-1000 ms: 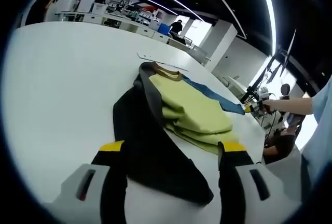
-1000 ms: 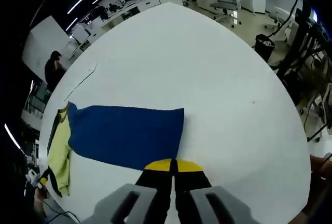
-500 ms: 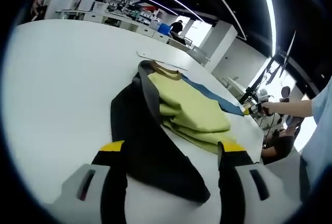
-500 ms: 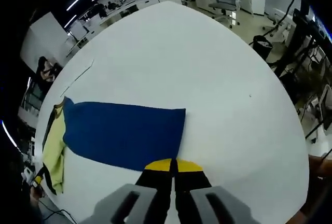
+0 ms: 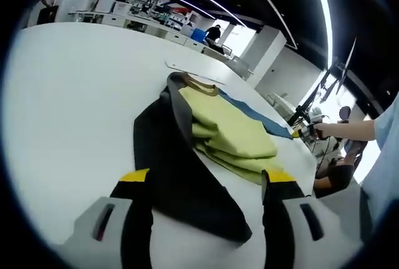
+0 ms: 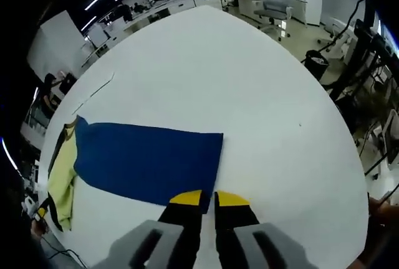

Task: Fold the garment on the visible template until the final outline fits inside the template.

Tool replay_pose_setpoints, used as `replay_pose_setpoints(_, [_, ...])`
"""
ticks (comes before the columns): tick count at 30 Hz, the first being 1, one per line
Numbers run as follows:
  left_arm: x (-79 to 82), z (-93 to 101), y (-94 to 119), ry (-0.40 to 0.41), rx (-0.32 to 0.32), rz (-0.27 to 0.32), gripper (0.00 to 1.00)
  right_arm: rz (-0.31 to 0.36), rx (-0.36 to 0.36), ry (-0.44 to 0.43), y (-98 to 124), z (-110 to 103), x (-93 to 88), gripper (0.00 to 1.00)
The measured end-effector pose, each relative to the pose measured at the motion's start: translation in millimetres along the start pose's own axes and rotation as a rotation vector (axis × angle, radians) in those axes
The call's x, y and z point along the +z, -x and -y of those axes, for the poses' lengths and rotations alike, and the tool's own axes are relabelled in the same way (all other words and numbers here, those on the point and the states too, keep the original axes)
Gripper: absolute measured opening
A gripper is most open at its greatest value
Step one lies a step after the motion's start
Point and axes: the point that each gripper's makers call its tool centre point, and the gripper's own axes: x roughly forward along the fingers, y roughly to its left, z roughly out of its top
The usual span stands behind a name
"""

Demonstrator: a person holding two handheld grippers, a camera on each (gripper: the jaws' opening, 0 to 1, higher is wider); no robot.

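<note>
Your left claw (image 5: 207,179) stands apart, straddling the black panel of the yellow-green, blue and black garment (image 5: 230,135); your right claw (image 6: 209,198), slightly parted, releases the blue panel (image 6: 149,160) on the white table (image 6: 249,82).

The left gripper view sits low and close behind its own spread jaws, looking along the white table (image 5: 68,94) over the garment (image 5: 206,138), whose dark flap lies between those jaws, toward the right gripper (image 5: 303,131) far beyond it. The right gripper view looks down from higher up, the garment's (image 6: 146,160) blue edge just ahead of its jaws. Both views share garment and table (image 6: 249,82), from opposite ends.
</note>
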Motion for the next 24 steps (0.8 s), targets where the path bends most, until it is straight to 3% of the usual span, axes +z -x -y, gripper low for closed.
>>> replay_pose_setpoints(6, [1.1,-0.1,0,0.001,-0.001,0.005,0.68,0.039,0.015,0.017,10,1,4.0,0.27])
replay_pose_setpoints(10, [0.8,1.6,0,0.001,-0.004,0.008,0.68,0.074,0.019,0.059,16,-3,7.5,0.54])
replay_pose_setpoints(16, [2.1,2.4,2,0.001,-0.005,0.016,0.68,0.121,0.041,0.144,23,-11,11.8,0.80])
replay_pose_setpoints(22, [4.7,2.6,7,-0.002,-0.003,0.026,0.68,0.150,0.100,0.176,27,-26,16.1,1.00])
replay_pose_setpoints(24, [5.3,2.4,9,-0.003,-0.003,0.028,0.68,0.163,0.151,0.162,28,-39,16.7,1.00])
